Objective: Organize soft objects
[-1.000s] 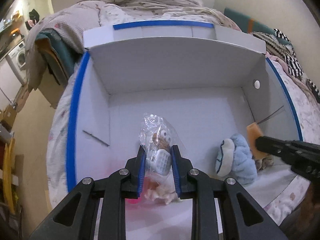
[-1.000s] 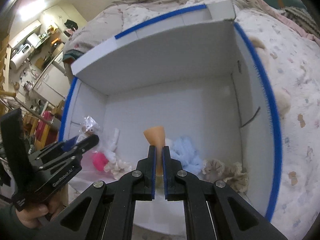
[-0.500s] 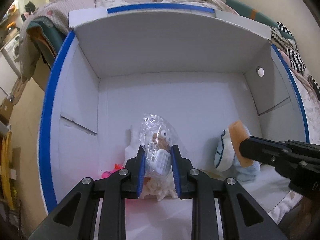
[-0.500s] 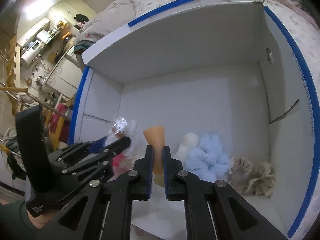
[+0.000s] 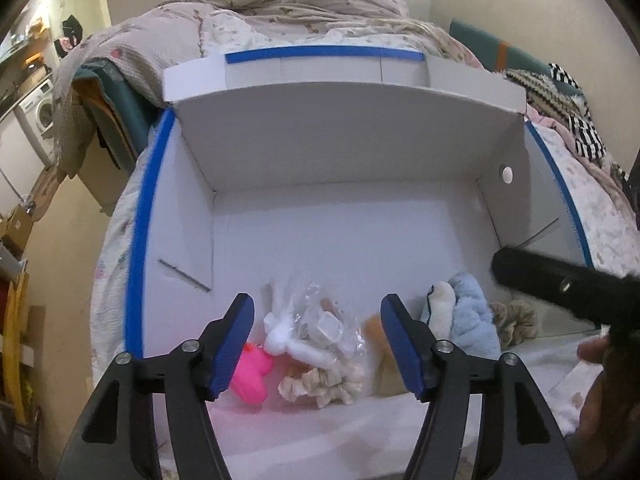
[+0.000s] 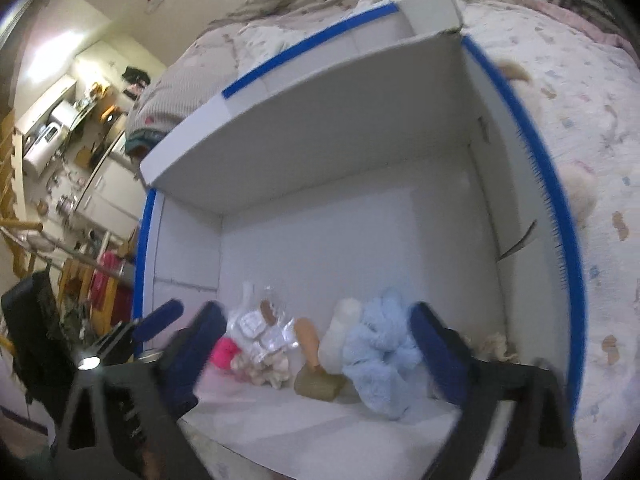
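Entry, soft things in the white cardboard box [image 5: 340, 152].

- My left hand-held gripper [image 5: 318, 344]: jaws opening, nothing pressed between the pads. The clear plastic bag with a small toy [image 5: 326, 326] lies released just beyond and below the tips, on the box floor, long axis slanting away to the left.
- My right hand-held gripper [image 6: 316, 348]: jaws opening, spread wide, empty. The tan soft piece [image 6: 310, 338] stands just ahead of its gap, upright on its base, touching the cream-and-blue plush [image 6: 376, 344] to its right.
- Nearer hand: left for the bag, right for the tan piece and plush.
- Also along the near wall: pink toy [image 5: 252, 372], beige scrunchie [image 5: 324, 384], a second frilly scrunchie [image 5: 516, 320] at far right.
- Surface: the box sits on a bed with a patterned quilt [image 5: 280, 12]. Room: washing machine [image 5: 38, 110] far left.
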Demonstrator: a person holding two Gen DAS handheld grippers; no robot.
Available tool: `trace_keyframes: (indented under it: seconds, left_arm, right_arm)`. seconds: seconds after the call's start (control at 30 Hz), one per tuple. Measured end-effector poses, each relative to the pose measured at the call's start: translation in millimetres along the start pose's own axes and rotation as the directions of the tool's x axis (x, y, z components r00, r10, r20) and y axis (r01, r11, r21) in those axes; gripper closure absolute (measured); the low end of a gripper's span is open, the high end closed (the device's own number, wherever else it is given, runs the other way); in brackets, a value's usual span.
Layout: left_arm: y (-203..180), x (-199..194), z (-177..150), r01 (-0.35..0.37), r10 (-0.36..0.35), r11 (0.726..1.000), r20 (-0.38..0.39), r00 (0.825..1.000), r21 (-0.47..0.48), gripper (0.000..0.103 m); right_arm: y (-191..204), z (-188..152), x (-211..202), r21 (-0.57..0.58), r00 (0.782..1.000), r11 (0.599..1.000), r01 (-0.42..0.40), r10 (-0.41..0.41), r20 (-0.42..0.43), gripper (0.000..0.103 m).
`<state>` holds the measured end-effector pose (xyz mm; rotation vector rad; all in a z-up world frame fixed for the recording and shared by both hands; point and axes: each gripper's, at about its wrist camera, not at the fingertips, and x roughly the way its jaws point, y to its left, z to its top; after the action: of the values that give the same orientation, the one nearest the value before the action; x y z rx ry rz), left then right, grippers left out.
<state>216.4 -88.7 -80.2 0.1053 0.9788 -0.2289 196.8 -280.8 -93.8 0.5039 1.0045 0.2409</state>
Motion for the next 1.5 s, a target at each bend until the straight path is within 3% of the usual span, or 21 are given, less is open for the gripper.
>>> trace_keyframes:
  seconds: [0.17,0.3,0.4,0.57,0.83,1.13,1.33,1.43,1.5]
  left_arm:
    - [7,-18,-5,-0.02,0.021,0.999,0.017,1.0,-0.033,0.04]
    - [12,-41,-5,-0.15,0.151,0.989,0.1,0.984,-0.014,0.04]
    - [20,-58,-8,-0.19,0.192,0.981,0.146,0.97,-0.028,0.04]
    - [36,-79,-22,-0.177,0.188,0.981,0.154,0.97,-0.083,0.04]
    - [39,-113,-56,-0.163,0.176,0.982,0.164,0.971,-0.091,0.04]
    - [33,-142,-101,-0.151,0.166,0.984,0.173,0.971,-0.095,0.04]
    - [36,-163,-128,-0.107,0.131,0.987,0.212,0.969,-0.122,0.039]
    - [28,-176,-137,-0.113,0.136,0.988,0.267,0.954,-0.101,0.024]
    - [23,-185,-142,-0.115,0.139,0.989,0.315,0.939,-0.093,0.004]
  right_arm:
    - [3,-1,-16,-0.006,0.997,1.0,0.014,-0.013,0.075,0.0]
    - [4,-9,-31,-0.011,0.99,0.998,0.063,-0.062,0.125,0.0]
    - [6,-16,-42,-0.021,0.987,0.996,0.085,-0.081,0.139,0.0]
    - [12,-35,-63,-0.048,0.978,0.991,0.124,-0.114,0.173,0.0]
    - [21,-72,-86,-0.101,0.968,0.978,0.185,-0.163,0.192,0.0]
    - [30,-116,-110,-0.09,0.959,0.978,0.189,-0.164,0.229,0.0]
    - [40,-140,-125,-0.094,0.94,0.972,0.214,-0.178,0.291,0.0]
    - [48,-148,-130,-0.115,0.928,0.966,0.231,-0.183,0.326,0.0]
    - [53,-151,-133,-0.139,0.914,0.957,0.254,-0.19,0.359,0.0]
